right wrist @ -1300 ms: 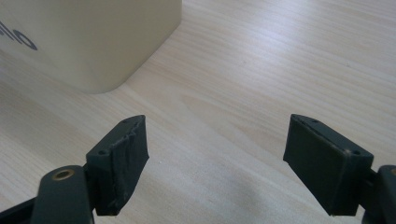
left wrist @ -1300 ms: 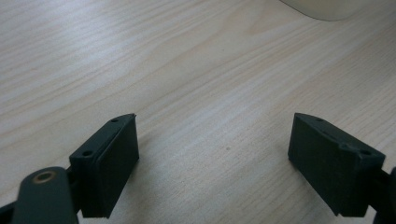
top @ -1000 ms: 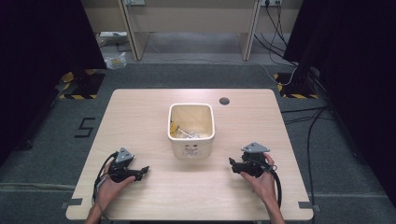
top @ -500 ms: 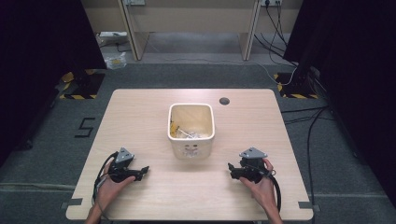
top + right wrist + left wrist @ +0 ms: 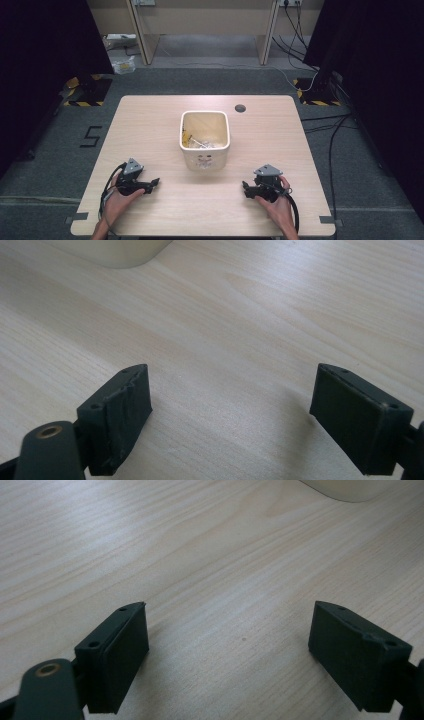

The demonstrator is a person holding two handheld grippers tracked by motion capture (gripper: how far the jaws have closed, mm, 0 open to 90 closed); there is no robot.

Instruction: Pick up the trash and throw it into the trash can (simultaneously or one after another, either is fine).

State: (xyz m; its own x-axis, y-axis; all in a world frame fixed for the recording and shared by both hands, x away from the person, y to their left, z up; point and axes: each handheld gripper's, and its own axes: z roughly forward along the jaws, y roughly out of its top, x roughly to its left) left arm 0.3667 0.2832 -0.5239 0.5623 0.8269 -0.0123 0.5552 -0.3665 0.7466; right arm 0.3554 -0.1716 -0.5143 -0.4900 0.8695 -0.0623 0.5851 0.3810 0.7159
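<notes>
the high view looks forward and down on my whole surface. each camera on my tongs sits low and close over the wood, both catching the cream bin at their top edge.

My right gripper hangs low over the pale wooden table, its two black jaws spread wide with bare wood grain between them. A rounded cream bin corner sits at the top left, well apart from my jaws.

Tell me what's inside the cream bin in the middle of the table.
The cream bin holds a jumble of small items, some yellow, some clear or silvery. They are too small to identify, and its near wall hides the bottom.
</notes>
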